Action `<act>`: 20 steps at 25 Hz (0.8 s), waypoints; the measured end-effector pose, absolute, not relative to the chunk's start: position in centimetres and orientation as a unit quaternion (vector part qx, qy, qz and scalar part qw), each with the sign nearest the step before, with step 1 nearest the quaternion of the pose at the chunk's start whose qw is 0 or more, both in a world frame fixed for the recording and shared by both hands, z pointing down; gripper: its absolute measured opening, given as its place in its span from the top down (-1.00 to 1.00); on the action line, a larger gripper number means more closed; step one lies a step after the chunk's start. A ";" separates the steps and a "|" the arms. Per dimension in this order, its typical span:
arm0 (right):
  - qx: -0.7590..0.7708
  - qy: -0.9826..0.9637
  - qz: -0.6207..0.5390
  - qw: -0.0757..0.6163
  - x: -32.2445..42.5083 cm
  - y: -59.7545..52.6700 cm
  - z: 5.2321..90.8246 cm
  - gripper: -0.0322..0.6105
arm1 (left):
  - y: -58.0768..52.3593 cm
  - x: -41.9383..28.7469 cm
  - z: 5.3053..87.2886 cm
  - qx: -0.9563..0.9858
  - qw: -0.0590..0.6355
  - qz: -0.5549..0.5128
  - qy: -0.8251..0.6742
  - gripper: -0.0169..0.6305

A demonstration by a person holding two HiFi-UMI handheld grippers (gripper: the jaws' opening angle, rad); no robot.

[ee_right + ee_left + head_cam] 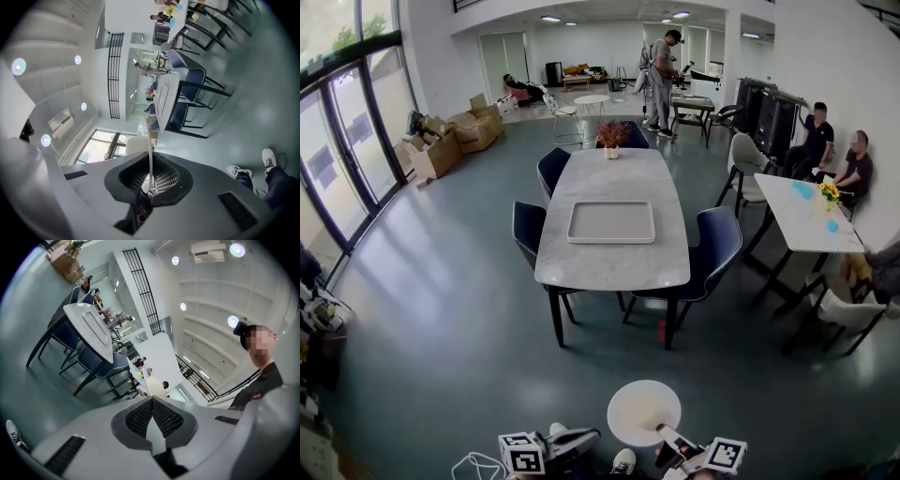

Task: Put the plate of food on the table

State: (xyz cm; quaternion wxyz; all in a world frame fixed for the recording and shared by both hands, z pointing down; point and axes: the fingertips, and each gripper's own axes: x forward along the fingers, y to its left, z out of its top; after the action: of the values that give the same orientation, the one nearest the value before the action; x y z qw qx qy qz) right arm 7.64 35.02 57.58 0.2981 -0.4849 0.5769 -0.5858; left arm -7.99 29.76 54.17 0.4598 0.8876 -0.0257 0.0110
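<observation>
Right tongs (149, 174) tight on rim of white plate (643, 411); left tongs (152, 403) pads together, empty; worktop (619, 183) well ahead of me.

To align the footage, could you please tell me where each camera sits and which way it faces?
Head view: on the person's head, facing forward and down at the table; the left gripper and the right gripper, holding a white plate, show at the bottom.
Left gripper view: on the left gripper, tilted upward past closed, empty jaws; the person's torso shows.
Right gripper view: along jaws clamping the plate's rim; shoes show.
Shared: all see the table.
</observation>
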 end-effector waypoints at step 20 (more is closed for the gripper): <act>-0.495 0.563 -0.591 0.298 8.0 35.2 57.3 0.83 | 29.9 -7.6 53.2 0.877 0.478 0.018 -0.037 0.93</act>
State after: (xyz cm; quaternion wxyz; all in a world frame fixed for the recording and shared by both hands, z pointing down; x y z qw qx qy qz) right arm 8.01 35.21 57.29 0.2976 -0.4955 0.5632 -0.5905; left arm -7.57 29.93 53.15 0.4781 0.8774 -0.0368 0.0185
